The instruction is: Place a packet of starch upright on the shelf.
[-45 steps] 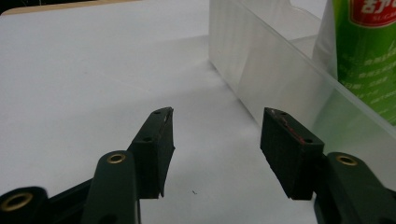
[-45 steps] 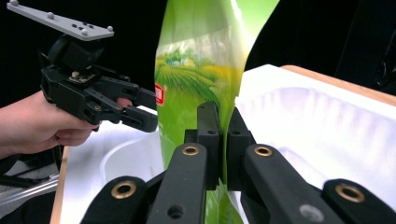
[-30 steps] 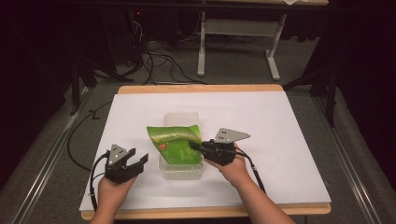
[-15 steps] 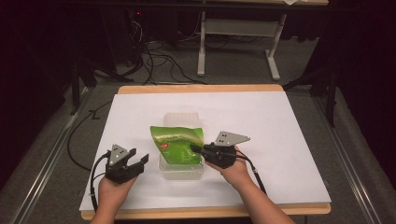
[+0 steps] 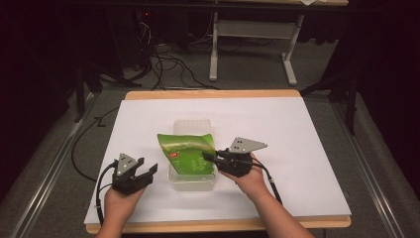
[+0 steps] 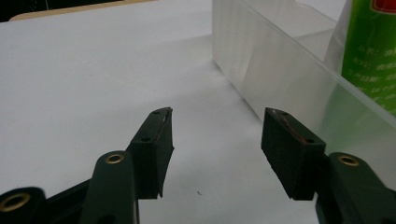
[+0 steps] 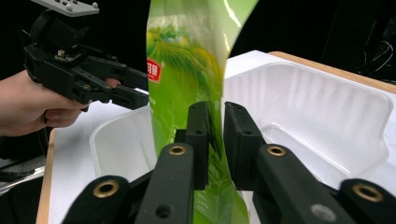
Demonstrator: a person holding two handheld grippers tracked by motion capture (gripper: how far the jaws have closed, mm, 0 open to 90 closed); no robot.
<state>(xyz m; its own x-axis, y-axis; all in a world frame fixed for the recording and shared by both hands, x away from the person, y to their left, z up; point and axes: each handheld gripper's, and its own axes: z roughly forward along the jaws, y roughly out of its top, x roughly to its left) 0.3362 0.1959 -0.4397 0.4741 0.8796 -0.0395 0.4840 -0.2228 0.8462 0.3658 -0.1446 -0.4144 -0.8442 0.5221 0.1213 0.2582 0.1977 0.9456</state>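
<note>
A green snack bag (image 5: 187, 153) hangs upright over a clear plastic container (image 5: 190, 184) at the middle of the white table. My right gripper (image 5: 207, 156) is shut on the bag's right edge; in the right gripper view the two black jaws (image 7: 218, 109) pinch the green bag (image 7: 187, 60) above the container (image 7: 327, 107). My left gripper (image 5: 148, 171) stands open on the table just left of the container, holding nothing. In the left gripper view its jaws (image 6: 217, 135) are spread beside the container wall (image 6: 261, 70), with the green bag (image 6: 371, 51) behind that wall.
The white table top (image 5: 297, 129) has free room on both sides and behind the container. Its wooden front edge (image 5: 218, 225) lies near the forearms. Cables and a metal stand (image 5: 247, 44) are on the dark floor beyond the table.
My right gripper has shifted slightly left and down with the bag, bringing it a little lower over the container. The left gripper has stayed in place.
</note>
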